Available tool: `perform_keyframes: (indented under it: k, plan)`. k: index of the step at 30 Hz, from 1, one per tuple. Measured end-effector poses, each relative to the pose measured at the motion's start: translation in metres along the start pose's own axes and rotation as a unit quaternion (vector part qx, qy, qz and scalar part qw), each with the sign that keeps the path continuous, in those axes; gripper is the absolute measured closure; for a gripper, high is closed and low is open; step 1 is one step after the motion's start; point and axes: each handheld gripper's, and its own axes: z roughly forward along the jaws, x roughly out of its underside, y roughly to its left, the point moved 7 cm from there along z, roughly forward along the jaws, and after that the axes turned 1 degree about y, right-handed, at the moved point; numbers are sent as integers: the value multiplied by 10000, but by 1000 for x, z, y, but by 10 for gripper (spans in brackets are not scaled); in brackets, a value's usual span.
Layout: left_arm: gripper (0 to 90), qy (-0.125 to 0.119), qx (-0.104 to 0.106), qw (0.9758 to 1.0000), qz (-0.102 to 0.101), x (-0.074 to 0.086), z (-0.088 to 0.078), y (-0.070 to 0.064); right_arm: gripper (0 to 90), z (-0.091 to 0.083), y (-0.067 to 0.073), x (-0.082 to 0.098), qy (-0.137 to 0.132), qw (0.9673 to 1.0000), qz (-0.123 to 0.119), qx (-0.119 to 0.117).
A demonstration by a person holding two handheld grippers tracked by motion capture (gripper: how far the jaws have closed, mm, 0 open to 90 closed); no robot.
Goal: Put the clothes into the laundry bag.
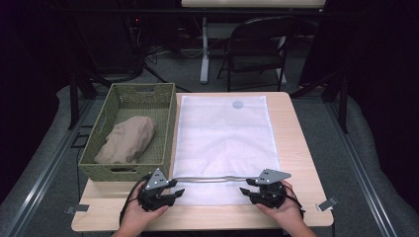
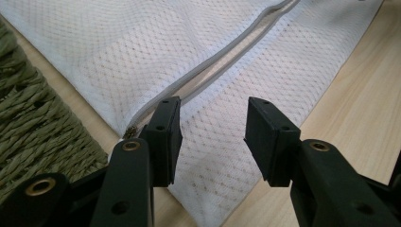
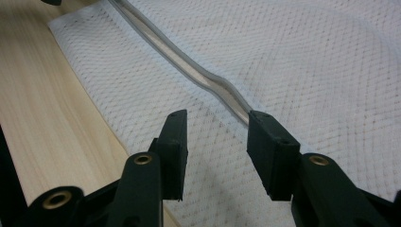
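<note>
A white mesh bag [image 1: 225, 133] lies flat on the wooden table [image 1: 296, 148], and a grey zipper [image 1: 212, 179] runs across it near the front edge. At the bag's near left corner my left gripper [image 1: 175, 187] is open, its jaws low over the mesh [image 2: 142, 42] beside the zipper's end [image 2: 227, 49]. My right gripper [image 1: 245, 186] is open at the near right side. In the right gripper view its jaws [image 3: 215, 116] straddle the mesh next to the zipper [image 3: 189, 64]. Nothing is pinched by either.
A green woven basket [image 1: 168, 123] stands left of the bag and holds a bundled tan cloth [image 1: 127, 139]. Its wall [image 2: 33, 127] is close beside my left gripper. A folding chair [image 1: 257, 47] stands beyond the table's far edge.
</note>
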Motion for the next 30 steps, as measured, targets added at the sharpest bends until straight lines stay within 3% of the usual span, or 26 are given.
perform_keyframes:
  k: [9, 12, 16, 20, 24, 30]
  plan:
    - [534, -67, 31, 9998, -204, 0, -3, 2, 552, -5, -2, 1, -57, 9999, -81, 135]
    - [506, -83, -46, 9998, -162, -1, -6, 3, 542, -6, -2, -1, -121, 9998, -91, 162]
    - [475, -213, 93, 9997, -124, -4, -9, 2, 536, -5, -1, -1, -158, 9997, -126, 138]
    - [451, -153, 170, 9996, -148, -3, -9, -1, 534, -5, 0, -2, -172, 9996, -155, 146]
    - [435, -68, 99, 9999, -79, -4, -11, -2, 527, -4, 1, -1, -121, 9997, -176, 123]
    - [436, -21, 0, 9997, -255, -14, -23, 0, 517, -3, 3, -2, -156, 9996, -181, 124]
